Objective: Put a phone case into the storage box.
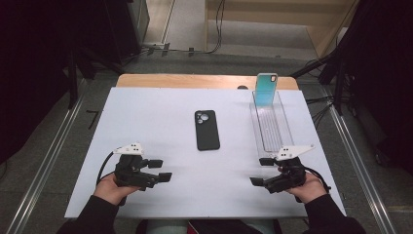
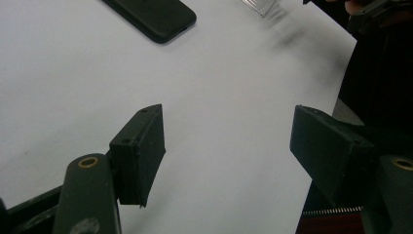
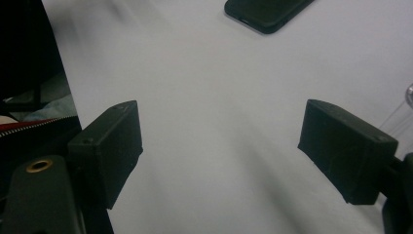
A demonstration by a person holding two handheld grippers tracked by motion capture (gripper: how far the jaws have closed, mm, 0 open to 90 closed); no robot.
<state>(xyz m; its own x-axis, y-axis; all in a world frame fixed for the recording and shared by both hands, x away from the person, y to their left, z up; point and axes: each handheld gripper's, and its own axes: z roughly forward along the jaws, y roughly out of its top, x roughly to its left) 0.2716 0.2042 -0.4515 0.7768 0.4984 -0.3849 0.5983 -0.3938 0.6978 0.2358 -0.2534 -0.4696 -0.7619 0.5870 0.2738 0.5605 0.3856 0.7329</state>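
The left gripper [image 1: 160,170] is held low over the near left of the table [image 1: 146,112]; jaws spread, nothing between them. The black case [image 1: 207,129] lies flat at mid-table, untouched, well apart from both grippers. The clear tray [image 1: 270,127] stands to the right, with a teal case [image 1: 266,90] leaning upright at its far end. The right gripper [image 1: 261,171] is held just beside the tray's near end, jaws released and empty. Judged: one case stowed; the black case is not yet picked up.

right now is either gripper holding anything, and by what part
Nothing is held. The left gripper and right gripper both stand open over the bare white table.
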